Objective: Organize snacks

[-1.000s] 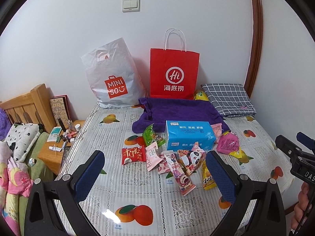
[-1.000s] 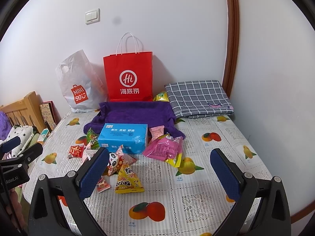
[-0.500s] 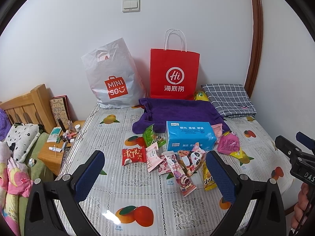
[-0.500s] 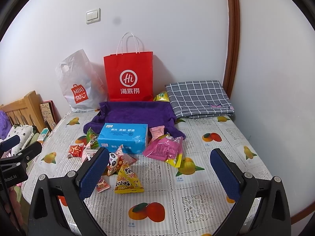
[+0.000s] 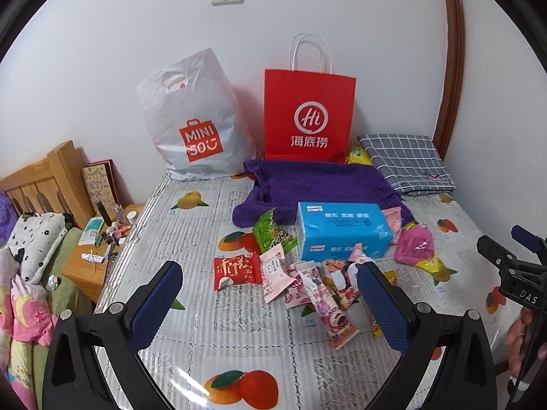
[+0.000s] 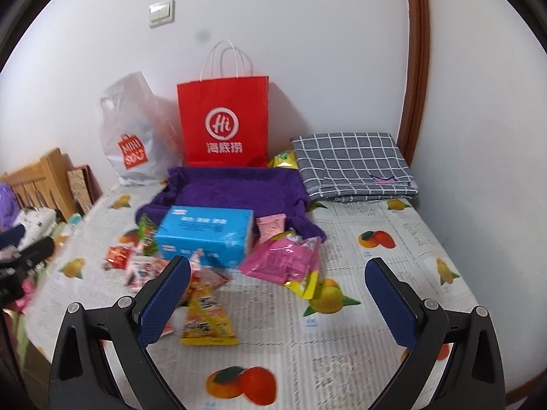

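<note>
Left wrist view shows the left hand-held gripper (image 5: 270, 302) with its blue-padded fingers spread wide and empty, hovering over a counter (image 5: 191, 239) covered in a fruit-print cloth. Beyond it a loose pile of snacks (image 5: 307, 280) lies in the middle of the counter: a red packet (image 5: 236, 270), a green packet (image 5: 271, 234), and several pink packets overlapping one another. A blue tissue box (image 5: 342, 230) sits just behind the pile, touching a purple towel (image 5: 318, 184). A magenta packet (image 5: 413, 246) lies just right of the box. Against the wall stand a white Miniso bag (image 5: 195, 123) and a red paper bag (image 5: 307, 112), with a folded grey checked cloth (image 5: 407, 160) to the right. The right hand-held gripper (image 6: 277, 299) is likewise spread and empty, above a yellow triangular packet (image 6: 208, 314) at the near edge of the pile.
</note>
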Demonstrator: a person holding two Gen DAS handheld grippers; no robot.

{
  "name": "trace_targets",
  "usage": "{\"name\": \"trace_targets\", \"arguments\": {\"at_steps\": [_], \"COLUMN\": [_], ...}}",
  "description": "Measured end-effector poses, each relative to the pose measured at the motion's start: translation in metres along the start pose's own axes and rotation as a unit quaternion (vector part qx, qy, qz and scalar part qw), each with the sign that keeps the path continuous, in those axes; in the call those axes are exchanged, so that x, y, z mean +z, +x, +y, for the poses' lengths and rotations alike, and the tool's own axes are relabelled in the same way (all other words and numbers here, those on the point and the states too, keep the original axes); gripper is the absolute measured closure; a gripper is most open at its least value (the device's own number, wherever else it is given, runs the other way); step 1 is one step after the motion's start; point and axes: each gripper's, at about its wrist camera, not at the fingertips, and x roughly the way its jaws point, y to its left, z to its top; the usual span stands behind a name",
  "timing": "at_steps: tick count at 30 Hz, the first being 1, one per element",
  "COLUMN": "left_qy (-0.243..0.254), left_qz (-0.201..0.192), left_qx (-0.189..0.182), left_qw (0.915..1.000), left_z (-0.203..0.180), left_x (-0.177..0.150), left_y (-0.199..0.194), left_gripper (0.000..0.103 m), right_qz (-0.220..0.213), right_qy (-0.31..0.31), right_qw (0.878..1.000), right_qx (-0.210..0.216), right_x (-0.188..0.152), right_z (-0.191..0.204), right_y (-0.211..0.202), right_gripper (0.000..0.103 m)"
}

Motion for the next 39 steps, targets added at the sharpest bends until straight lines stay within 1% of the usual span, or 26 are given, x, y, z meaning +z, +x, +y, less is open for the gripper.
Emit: {"name": "trace_targets", "arguments": {"at_steps": [4,8,13,18,23,27,32,34,35,36,37,39], "left_qy": [-0.006,-0.004,-0.010,-0.011,-0.006,-0.018,-0.020,-0.026,-0.031,-0.035,-0.040,-0.044], "left_qz": [0.015,0.028,0.056,0.069,0.076,0.081,0.089,0.092,0.093,0.093,0.094,0.095], "left_qx": [-0.001,0.010,-0.001,-0.011,-0.006,-0.011,0.003,0.006,0.006,0.006,0.006,0.004], "left_qw": [0.9999,0.9995,0.9984,0.9975,0.9971,0.9965,0.9958,0.9954,0.9952,0.9950,0.9947,0.9945], "left_z": [0.006,0.009,0.011,0.012,0.014,0.022,0.035,0.042,0.046,0.050,0.053,0.056], "left_x": [-0.003,-0.007,-0.011,-0.012,-0.009,-0.008,-0.009,-0.009,-0.009,-0.008,-0.007,-0.006], "left_y": [0.022,0.047,0.080,0.102,0.113,0.120,0.129,0.132,0.134,0.136,0.139,0.143], "left_gripper": [0.000,0.000,0.001,0.001,0.001,0.001,0.001,0.001,0.001,0.001,0.002,0.002], "right_qz": [0.021,0.037,0.065,0.081,0.095,0.113,0.136,0.141,0.141,0.141,0.137,0.126], "right_qy": [0.001,0.008,0.022,0.038,0.055,0.065,0.062,0.065,0.067,0.066,0.060,0.046], "right_qw": [1.000,0.999,0.998,0.996,0.994,0.991,0.988,0.987,0.986,0.986,0.987,0.990], "right_qx": [-0.005,-0.004,0.018,0.020,0.018,0.022,0.026,0.042,0.050,0.056,0.055,0.050], "right_x": [-0.007,-0.015,-0.023,-0.021,-0.014,-0.011,-0.015,-0.017,-0.018,-0.019,-0.019,-0.021], "right_z": [-0.010,-0.019,-0.026,-0.028,-0.032,-0.032,-0.027,-0.025,-0.024,-0.023,-0.021,-0.019], "right_y": [0.026,0.052,0.086,0.122,0.153,0.179,0.204,0.209,0.209,0.208,0.206,0.200], "right_gripper": [0.002,0.002,0.003,0.003,0.003,0.003,0.003,0.010,0.018,0.022,0.023,0.030]}}
